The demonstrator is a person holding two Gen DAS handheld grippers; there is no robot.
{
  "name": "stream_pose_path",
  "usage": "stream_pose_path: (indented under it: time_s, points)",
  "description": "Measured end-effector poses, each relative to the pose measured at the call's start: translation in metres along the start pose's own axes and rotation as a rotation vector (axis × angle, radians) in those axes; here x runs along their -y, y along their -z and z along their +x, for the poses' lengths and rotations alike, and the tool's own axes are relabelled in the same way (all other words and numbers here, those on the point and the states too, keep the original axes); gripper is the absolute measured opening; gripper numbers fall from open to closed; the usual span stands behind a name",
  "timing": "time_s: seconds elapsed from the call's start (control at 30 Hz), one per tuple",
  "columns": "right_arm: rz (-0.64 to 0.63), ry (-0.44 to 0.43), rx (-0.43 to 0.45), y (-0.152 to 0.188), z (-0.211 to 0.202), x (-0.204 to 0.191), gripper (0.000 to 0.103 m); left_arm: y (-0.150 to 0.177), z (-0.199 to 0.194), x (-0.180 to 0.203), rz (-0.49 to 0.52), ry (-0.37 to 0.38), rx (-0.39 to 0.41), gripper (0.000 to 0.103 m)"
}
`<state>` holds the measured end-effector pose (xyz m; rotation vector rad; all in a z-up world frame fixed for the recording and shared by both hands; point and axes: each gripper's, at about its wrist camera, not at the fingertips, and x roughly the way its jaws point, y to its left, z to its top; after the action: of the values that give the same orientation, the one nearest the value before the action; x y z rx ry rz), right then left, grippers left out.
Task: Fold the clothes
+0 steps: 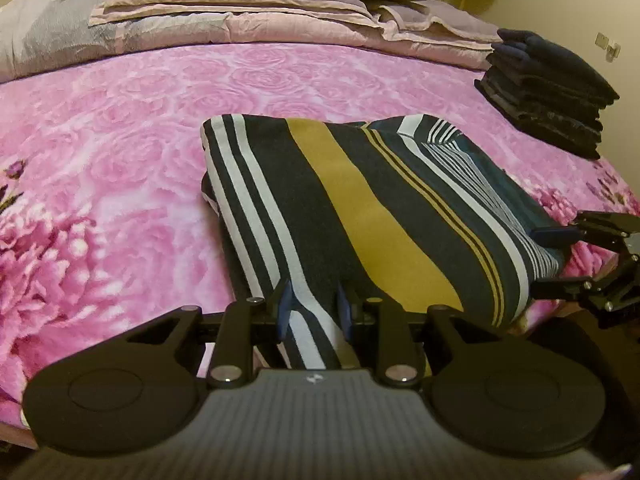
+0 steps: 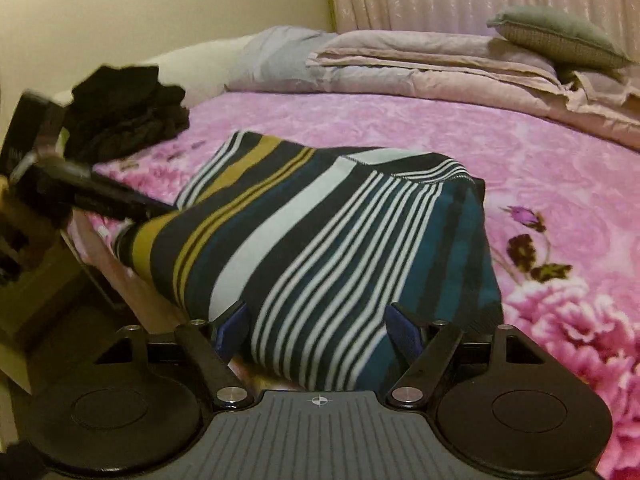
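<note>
Left gripper [image 1: 314, 312]: its blue pads [image 1: 285, 305] pinch the near edge of the striped garment [image 1: 360, 208], a narrow band of cloth caught between them.
Striped garment: already folded into a thick packet, it lies on the pink floral blanket [image 1: 120, 152] at the bed's near edge, with the gripped edge hanging just past it. Its stripes run away from the fingers, up the bed.
Right gripper [image 2: 320, 326]: its pads [image 2: 402, 330] stand wider apart and flank the same near edge at the finely striped end; whether they bite the cloth I cannot tell.
Governing relation: the garment lies straight ahead of both grippers, each at one near corner and neither clearly nearer. In my judgement the next fold carries this edge forward.
Holders: none present. A dark folded stack [image 1: 548, 88] sits on the blanket well apart, beyond the right gripper's side.
</note>
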<state>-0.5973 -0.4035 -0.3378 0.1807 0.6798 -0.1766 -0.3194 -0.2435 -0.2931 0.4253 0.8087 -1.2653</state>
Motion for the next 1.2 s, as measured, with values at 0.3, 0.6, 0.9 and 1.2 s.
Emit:
stream_pose_path:
  time_s: [0.3,0.6,0.9,1.2]
  points:
    - [-0.182,0.094,-0.057,0.018,0.003,-0.015,0.084,-0.001,0.001,0.006,0.029,-0.028,0.001,0.022]
    - [-0.521,0.174,-0.057,0.029,0.020,-0.042,0.084,0.000,-0.012,0.015,0.115,-0.076,0.047,0.030]
    - [-0.562,0.137,-0.064,0.018,0.025,-0.031,0.070,0.055,-0.041,0.113,0.896,-0.189,0.151,0.074]
    - [-0.509,0.148,-0.016,0.025,0.008,-0.031,0.071,0.104,0.038,0.159,1.401,-0.491,0.063,0.077]
